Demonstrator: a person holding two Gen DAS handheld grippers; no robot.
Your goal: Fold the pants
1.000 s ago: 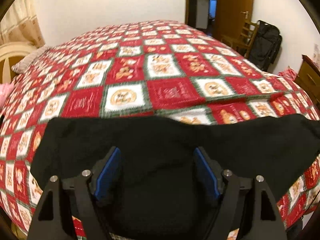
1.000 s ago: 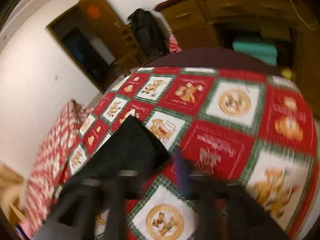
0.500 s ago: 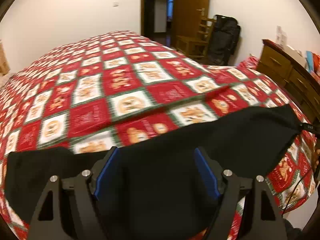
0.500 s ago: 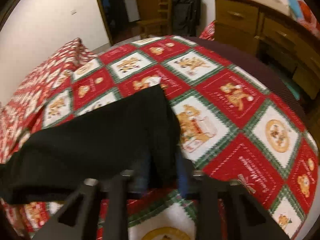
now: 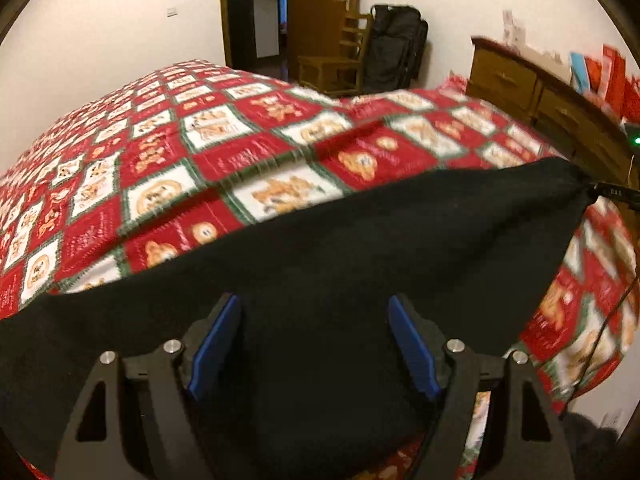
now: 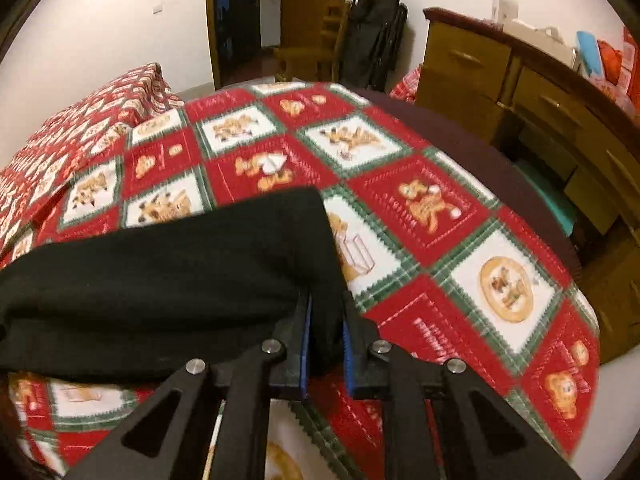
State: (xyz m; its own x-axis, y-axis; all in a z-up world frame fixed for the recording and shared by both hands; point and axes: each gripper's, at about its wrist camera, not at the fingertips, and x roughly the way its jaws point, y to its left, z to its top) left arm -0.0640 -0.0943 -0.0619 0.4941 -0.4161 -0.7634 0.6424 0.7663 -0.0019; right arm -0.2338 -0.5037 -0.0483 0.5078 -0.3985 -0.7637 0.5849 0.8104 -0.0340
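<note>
Left gripper fingers are spreading wide over black pants lying on the bed's quilt. Right gripper fingers are pinching the pants' edge; the pinched fabric is hiding the contact.

Left claw agape, right claw clamped

Both cameras sit just behind their own fingers, low and close over the bed, tilted slightly down and facing the far doorway. The left view looks across the pants from near their middle. The right view looks from their right end. Both share the quilt, door, chair, bag and dresser.
</note>
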